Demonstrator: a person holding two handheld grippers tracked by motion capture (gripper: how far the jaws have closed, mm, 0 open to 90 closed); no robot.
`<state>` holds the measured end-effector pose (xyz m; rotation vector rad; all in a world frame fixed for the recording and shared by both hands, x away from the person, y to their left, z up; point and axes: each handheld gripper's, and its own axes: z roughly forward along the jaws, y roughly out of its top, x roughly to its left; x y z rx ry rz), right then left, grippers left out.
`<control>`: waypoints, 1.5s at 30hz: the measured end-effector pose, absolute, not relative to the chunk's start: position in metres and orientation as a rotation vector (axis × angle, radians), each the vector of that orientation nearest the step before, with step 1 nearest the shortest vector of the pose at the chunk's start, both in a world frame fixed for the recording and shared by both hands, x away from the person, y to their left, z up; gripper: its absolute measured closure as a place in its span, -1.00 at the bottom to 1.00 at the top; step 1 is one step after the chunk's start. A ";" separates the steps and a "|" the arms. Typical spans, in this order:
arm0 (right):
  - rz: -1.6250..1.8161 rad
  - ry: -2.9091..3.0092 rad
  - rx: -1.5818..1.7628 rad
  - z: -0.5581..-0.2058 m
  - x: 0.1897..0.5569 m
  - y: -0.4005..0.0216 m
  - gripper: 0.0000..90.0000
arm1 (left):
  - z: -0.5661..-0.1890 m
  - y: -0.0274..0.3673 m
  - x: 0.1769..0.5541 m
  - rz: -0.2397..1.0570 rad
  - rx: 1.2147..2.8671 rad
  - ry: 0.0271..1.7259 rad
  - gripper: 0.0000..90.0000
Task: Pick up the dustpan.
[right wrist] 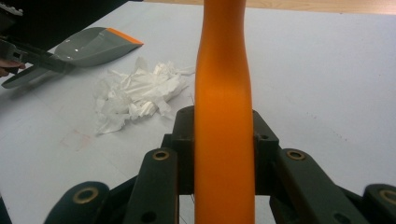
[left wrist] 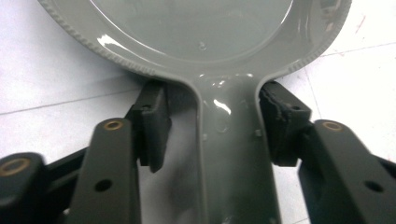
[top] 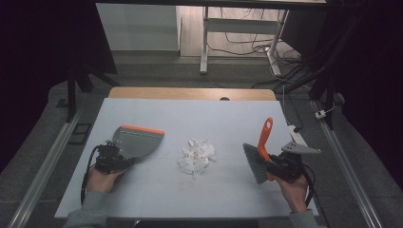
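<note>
Left gripper low at the left of the white tabletop, jaws pinching the handle of a grey dustpan – in the left gripper view, pads set against either side of the dustpan's narrow handle, the right pad touching, the left close against it. Dustpan resting on the tabletop, its orange lip pointing away and toward the middle.

Right gripper at the right, jaws clamped on the orange handle of a hand brush; handle squeezed between both pads in the right gripper view. Grey bristles facing left, toward the middle of the tabletop.

Between the two tools – a pile of crumpled white paper scraps, apart from both, lying near the tabletop's centre.
</note>
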<state>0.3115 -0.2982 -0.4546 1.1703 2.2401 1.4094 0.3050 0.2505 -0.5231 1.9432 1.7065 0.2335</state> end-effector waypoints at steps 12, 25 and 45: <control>1.407 2.242 1.167 -0.455 0.312 -0.298 0.55 | -0.523 0.254 0.304 0.251 1.948 1.680 0.36; 1.406 2.238 1.164 -0.455 0.311 -0.297 0.55 | -0.515 0.260 0.300 0.295 1.930 1.618 0.37; 1.425 2.215 1.158 -0.453 0.310 -0.299 0.55 | -0.496 0.272 0.290 0.295 1.907 1.479 0.37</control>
